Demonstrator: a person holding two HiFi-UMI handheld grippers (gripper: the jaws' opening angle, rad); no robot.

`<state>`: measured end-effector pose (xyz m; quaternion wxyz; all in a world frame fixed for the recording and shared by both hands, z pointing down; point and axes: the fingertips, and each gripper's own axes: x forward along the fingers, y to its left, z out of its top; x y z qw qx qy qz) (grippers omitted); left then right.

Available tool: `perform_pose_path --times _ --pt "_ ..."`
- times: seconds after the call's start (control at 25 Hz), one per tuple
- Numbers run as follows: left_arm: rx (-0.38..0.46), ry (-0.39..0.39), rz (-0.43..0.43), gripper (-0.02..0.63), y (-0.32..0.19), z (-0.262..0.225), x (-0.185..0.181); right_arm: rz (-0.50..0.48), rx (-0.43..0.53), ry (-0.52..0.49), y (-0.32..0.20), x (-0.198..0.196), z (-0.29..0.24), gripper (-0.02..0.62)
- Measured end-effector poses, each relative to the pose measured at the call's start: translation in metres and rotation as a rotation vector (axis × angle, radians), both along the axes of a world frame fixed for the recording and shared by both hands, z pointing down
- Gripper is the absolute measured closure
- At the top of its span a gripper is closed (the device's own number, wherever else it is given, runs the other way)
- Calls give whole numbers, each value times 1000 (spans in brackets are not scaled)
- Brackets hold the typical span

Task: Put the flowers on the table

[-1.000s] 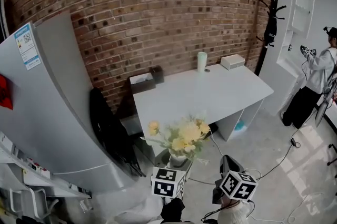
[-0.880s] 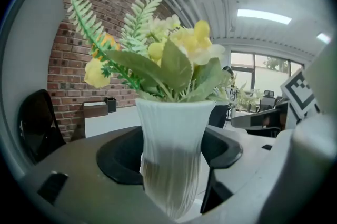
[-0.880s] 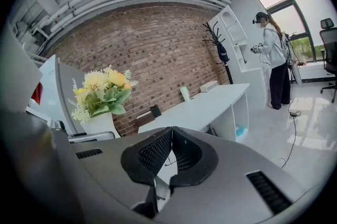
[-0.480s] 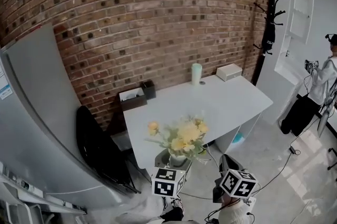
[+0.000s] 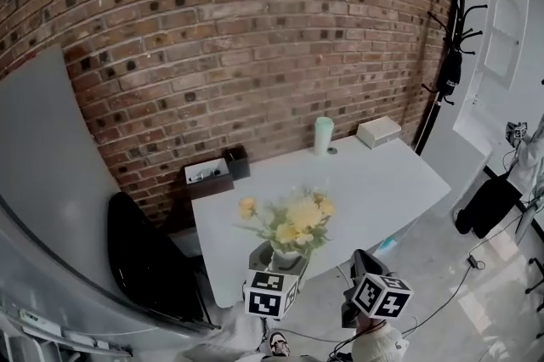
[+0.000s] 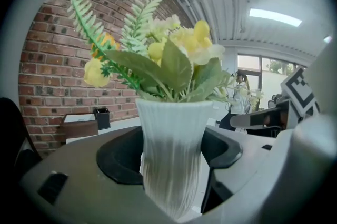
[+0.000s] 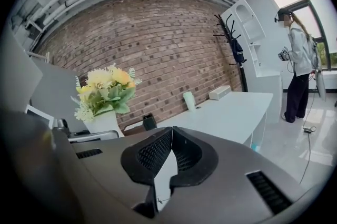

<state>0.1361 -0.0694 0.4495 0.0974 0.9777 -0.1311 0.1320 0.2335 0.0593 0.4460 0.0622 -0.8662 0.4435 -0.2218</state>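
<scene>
**Carry the vase (image 6: 174, 118) of flowers (image 6: 168, 54) upright to the table (image 5: 382, 182)**

Your left tongs (image 6: 171, 157) pinch the white ribbed vase round its narrow lower half, just short of the table's near edge. Your right tongs (image 7: 169, 139) are pressed together, empty, on that same side of the table. The vase looks stiff, smooth, probably breakable, and top-heavy under the blooms. Grip the ribbed waist, never the soft stems.
</scene>
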Motion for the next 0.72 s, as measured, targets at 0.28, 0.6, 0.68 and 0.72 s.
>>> perform_pose_path --times 0.28,0.6,0.68,0.72 --pt "-18 11 -19 281 -55 5 44 -31 -31 14 -62 44 2 571" --pt "-49 -40 -25 281 -85 27 60 -42 -62 -41 -93 65 25 571" --pt "-47 -48 -29 282 -89 30 62 -51 -63 -53 -99 68 30 571" --pt "-46 -53 -35 281 -92 32 62 -58 -62 -59 -102 69 32 571"
